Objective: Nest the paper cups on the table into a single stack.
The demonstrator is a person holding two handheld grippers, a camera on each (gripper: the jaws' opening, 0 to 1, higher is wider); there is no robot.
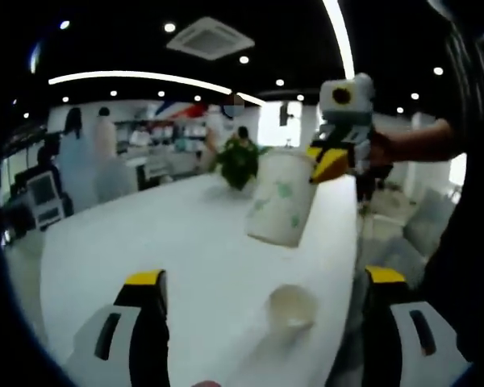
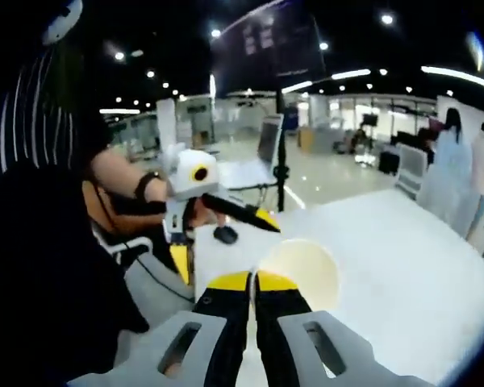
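A white paper cup with green print (image 1: 278, 197) hangs tilted above the white table (image 1: 145, 234), with my right gripper (image 1: 331, 161) shut on its rim. In the right gripper view the shut jaws (image 2: 254, 280) pinch that cup's rim, and its cream inside (image 2: 306, 270) faces the camera. A second paper cup (image 1: 290, 306) stands mouth up on the table, between the wide-apart jaws of my open left gripper (image 1: 266, 278). The left gripper (image 2: 224, 239) also appears at the left of the right gripper view, open.
A potted green plant (image 1: 240, 161) stands at the table's far end. The table's right edge (image 1: 351, 266) drops to the floor, with pale chairs (image 1: 431, 226) beyond. A dark monitor on a stand (image 2: 281, 161) rises past the table. People stand far back (image 2: 452, 169).
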